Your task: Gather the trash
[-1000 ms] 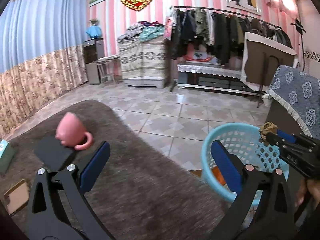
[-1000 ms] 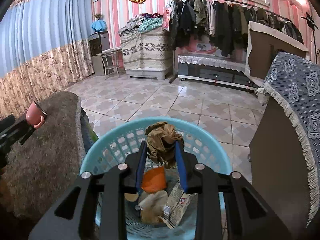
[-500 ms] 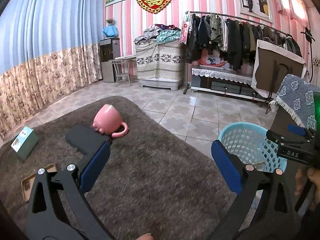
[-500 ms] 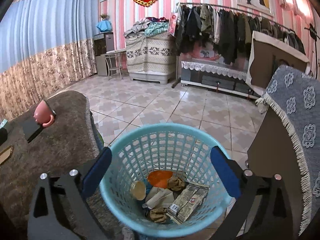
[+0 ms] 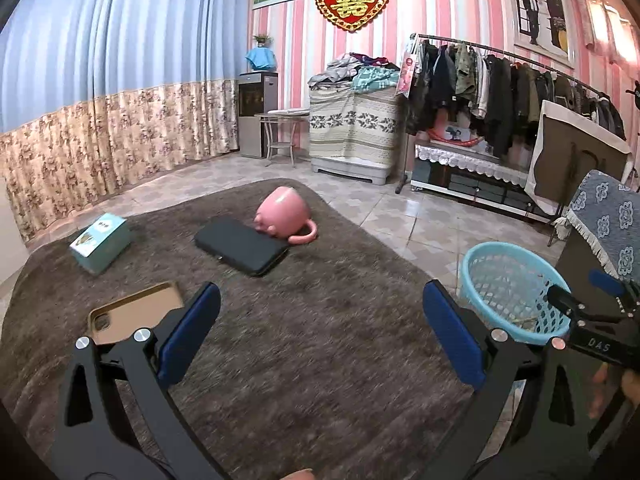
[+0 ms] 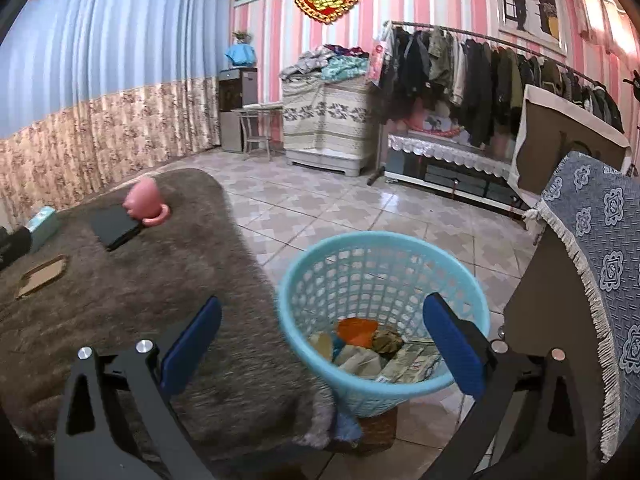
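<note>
One more scrap binned: the brown wad we held a second ago now lies in the blue basket (image 6: 384, 288).
Both our right gripper (image 6: 322, 344) and left gripper (image 5: 320, 330) stand wide and empty; we see no loose trash on the bench (image 5: 320, 340).

A home – clothes rack (image 5: 500, 80), curtains (image 5: 112, 80) (floral hem), shaggy rug (image 5: 320, 340).

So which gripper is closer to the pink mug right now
Left. The left gripper is open over the brown rug with the pink mug lying ahead of it; the right gripper is open by the blue basket, off the rug's edge.
</note>
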